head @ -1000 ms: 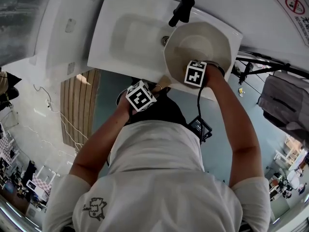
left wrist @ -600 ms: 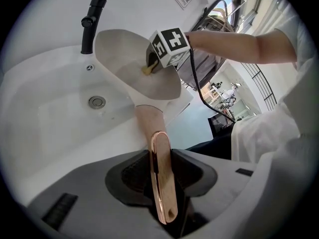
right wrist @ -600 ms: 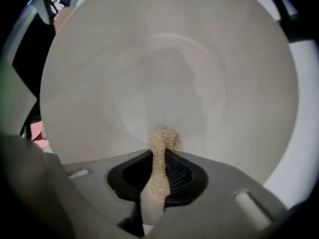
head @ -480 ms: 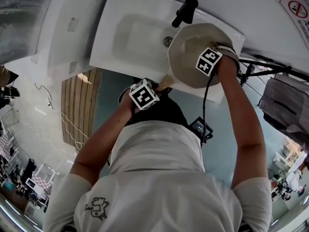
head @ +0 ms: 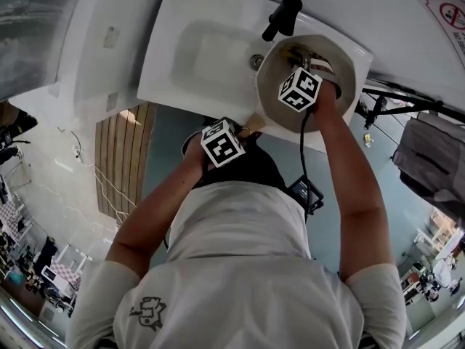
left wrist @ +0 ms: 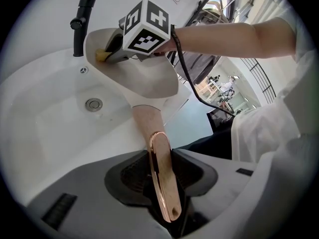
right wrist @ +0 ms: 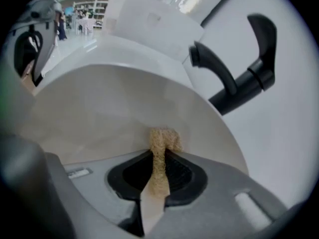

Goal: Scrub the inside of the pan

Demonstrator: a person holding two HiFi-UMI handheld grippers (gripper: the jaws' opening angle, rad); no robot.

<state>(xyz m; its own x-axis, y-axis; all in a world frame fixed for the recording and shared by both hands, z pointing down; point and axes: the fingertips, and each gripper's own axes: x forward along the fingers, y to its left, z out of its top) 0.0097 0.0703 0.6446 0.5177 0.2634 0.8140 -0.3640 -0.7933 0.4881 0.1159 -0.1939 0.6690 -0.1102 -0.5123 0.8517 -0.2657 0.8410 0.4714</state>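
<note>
A cream pan [head: 343, 70] is held tilted over the white sink [head: 203, 57]. Its wooden handle [left wrist: 160, 171] with a rose-gold end lies between the jaws of my left gripper [left wrist: 161, 179], which is shut on it. In the head view the left gripper [head: 243, 128] sits at the pan's near rim. My right gripper [head: 301, 58] reaches into the pan and is shut on a tan scrub pad [right wrist: 162, 141]. The pad presses on the pan's inner wall [right wrist: 114, 103] on the faucet side. In the left gripper view, the right gripper [left wrist: 112, 53] and the yellow pad [left wrist: 102, 55] show inside the pan [left wrist: 149, 81].
A black faucet [head: 282, 17] stands just beyond the pan, close to the right gripper [right wrist: 159, 159]. The sink drain [left wrist: 93, 103] lies below the pan. A cable [head: 304, 158] trails from the right hand. The sink's front edge is at the person's body.
The right gripper has swept with the pad across the pan's inside, from the near rim out to the far side by the faucet. The left gripper and the pan have stayed put.
</note>
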